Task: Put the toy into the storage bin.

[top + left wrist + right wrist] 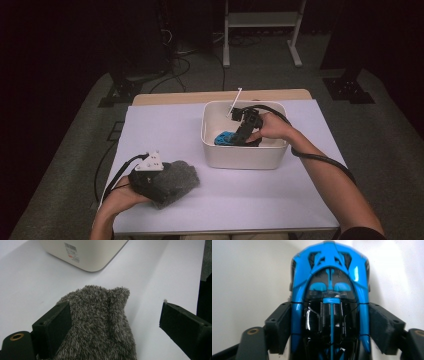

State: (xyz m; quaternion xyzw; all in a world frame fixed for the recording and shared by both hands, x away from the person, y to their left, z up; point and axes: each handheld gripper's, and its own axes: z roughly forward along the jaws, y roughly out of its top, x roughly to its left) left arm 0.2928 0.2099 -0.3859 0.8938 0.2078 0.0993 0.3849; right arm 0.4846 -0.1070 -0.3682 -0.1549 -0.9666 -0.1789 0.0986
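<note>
Toy car [329, 297] inside bin [240, 160]; sock [177, 180] apart.

bins: 1 [240, 157] | toy cars: 1 [329, 290] | fuzzy cloths: 1 [100, 325] | grippers: 2

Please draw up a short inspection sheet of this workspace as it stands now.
Surface: white table, bare apart from the items below.
Job's things: blue and black toy car inside the cream tub; grey fuzzy cloth on the table near the front left.
Clutter: nothing seen.
Tongs: right tongs reach into the tub, pads against the car's sides; left tongs open, one pad beside the cloth.
Cables: black cable along the right forearm; another at the left hand.
Surroundings: dark room, white frame on the floor, floor cables.
</note>
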